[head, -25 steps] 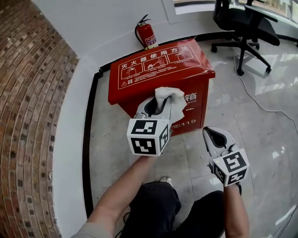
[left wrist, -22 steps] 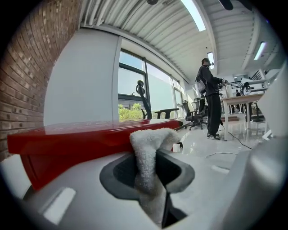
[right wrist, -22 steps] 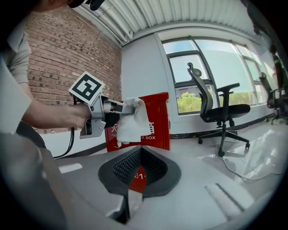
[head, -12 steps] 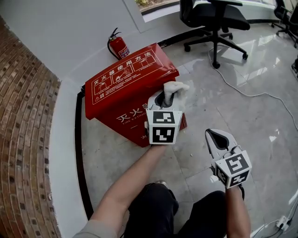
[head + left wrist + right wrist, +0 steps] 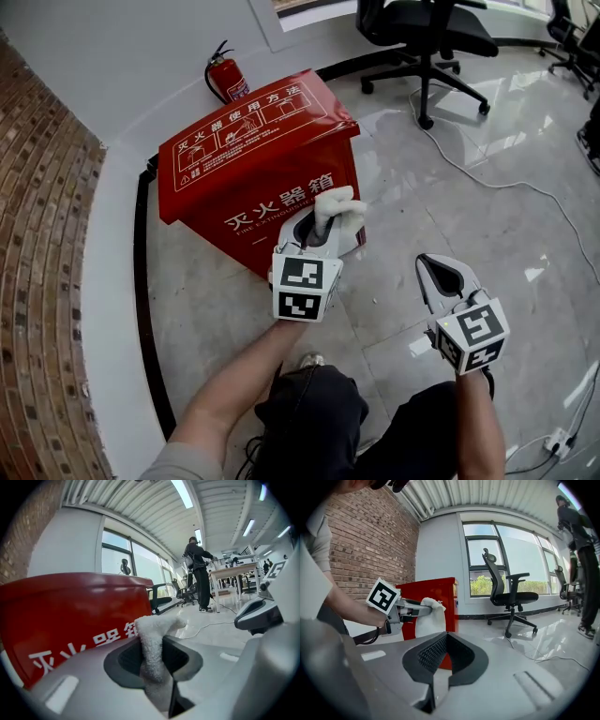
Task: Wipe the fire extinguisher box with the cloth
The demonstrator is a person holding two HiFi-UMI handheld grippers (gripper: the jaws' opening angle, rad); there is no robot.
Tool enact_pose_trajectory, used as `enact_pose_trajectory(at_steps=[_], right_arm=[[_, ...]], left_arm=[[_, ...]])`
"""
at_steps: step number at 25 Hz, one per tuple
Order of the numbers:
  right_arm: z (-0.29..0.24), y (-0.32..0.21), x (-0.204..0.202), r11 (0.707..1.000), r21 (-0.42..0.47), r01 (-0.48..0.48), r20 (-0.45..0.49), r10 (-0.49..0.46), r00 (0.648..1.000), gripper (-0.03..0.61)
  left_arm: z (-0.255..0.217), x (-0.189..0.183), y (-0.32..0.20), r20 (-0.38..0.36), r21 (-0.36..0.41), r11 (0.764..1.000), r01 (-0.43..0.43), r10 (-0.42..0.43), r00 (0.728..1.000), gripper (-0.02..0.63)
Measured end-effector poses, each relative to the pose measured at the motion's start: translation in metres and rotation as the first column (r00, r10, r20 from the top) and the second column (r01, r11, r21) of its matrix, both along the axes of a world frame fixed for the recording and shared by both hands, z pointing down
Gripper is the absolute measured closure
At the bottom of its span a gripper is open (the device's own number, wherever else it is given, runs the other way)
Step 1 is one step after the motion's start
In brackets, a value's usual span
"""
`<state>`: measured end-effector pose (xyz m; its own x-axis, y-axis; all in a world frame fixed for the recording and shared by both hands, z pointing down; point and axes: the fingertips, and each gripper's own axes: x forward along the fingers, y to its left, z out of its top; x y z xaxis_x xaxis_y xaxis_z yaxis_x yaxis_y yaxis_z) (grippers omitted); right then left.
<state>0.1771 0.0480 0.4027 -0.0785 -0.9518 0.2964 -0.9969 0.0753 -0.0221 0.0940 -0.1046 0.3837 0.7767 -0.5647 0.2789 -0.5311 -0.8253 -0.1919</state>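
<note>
Now the left gripper (image 5: 322, 228) has its fingers clenched on the white cloth (image 5: 339, 203), just in front of the red fire extinguisher box (image 5: 234, 155), which stands on the floor (image 5: 450, 187). The right gripper (image 5: 441, 272) hangs apart, fingers pressed together, empty.

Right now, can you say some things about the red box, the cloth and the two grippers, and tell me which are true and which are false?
1. The left gripper is shut on the white cloth. True.
2. The right gripper holds a sponge. False: it is shut, with nothing between its jaws.
3. The fire extinguisher box is blue. False: it is red with white writing.
4. A small fire extinguisher stands behind the box, by the wall. True.
5. The cloth lies flat on the box's lid. False: it sticks up from the left gripper, in front of the box.
</note>
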Motion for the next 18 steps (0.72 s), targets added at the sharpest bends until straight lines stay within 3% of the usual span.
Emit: enact_pose_trajectory(at_steps=[4, 8, 14, 16, 18], right_arm=[[0.009, -0.021, -0.029, 0.997, -0.023, 0.072, 0.005, -0.072, 0.997, 0.555], [0.013, -0.044, -0.065, 0.986, -0.025, 0.165, 0.003, -0.165, 0.986, 0.555], [0.021, -0.065, -0.109, 0.964, -0.031, 0.265, 0.021, -0.264, 0.964, 0.555], [0.023, -0.066, -0.117, 0.959, -0.033, 0.282, 0.02, -0.281, 0.959, 0.554], [0.025, -0.064, -0.116, 0.958, -0.039, 0.283, 0.015, -0.283, 0.959, 0.554]], left_arm=[[0.006, -0.056, -0.008, -0.044, -0.073, 0.994, 0.08, -0.083, 0.996, 0.517], [0.017, -0.13, -0.021, -0.06, -0.099, 0.968, 0.23, -0.236, 0.97, 0.517], [0.029, -0.228, -0.049, -0.044, -0.04, 0.88, 0.472, -0.474, 0.88, 0.517], [0.039, -0.238, -0.061, -0.016, -0.035, 0.852, 0.523, -0.524, 0.852, 0.517], [0.045, -0.232, -0.068, 0.0, -0.031, 0.839, 0.544, -0.544, 0.839, 0.517]])
